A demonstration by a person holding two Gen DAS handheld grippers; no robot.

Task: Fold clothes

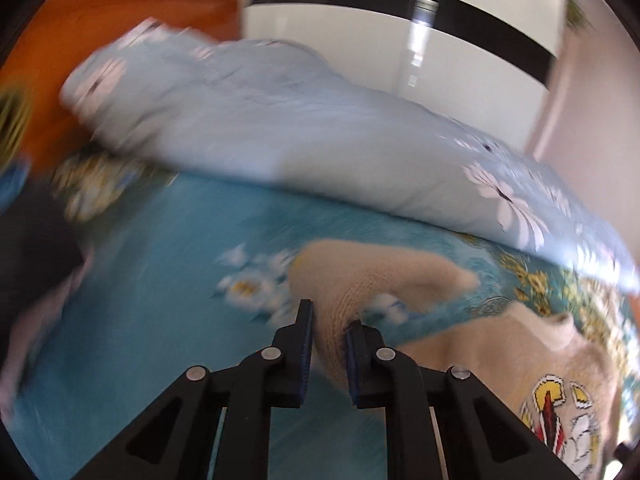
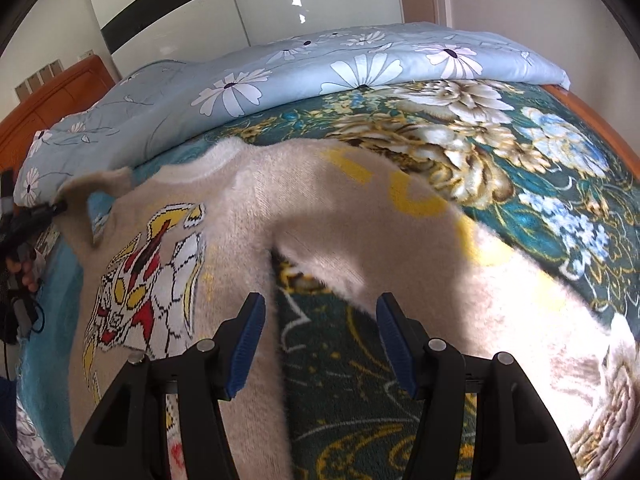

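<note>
On the teal flowered bedspread [image 2: 532,216] lies a beige sweater [image 2: 360,216], spread flat with its printed figure in red, yellow and white [image 2: 148,280] facing up; one sleeve [image 2: 500,300] of the sweater stretches out across the bedspread toward its right side; beyond the sweater's collar, a pale blue quilt with white daisies [image 2: 280,76] sits folded along the far edge of the bedspread, in front of an orange wooden headboard [image 2: 52,96]; the right gripper [image 2: 320,344] hangs just above the bedspread in the gap between the sweater's body and that sleeve, its blue-padded jaws spread wide with nothing between them; the left gripper [image 1: 330,354] pinches the sweater's other sleeve [image 1: 360,280], the knit fabric bunched between its nearly closed jaws and lifted off the bedspread; the left wrist view is smeared with motion blur; at the sweater's left edge in the right wrist view, fingers [image 2: 28,274] of a person's hand show around the left gripper's dark handle.
</note>
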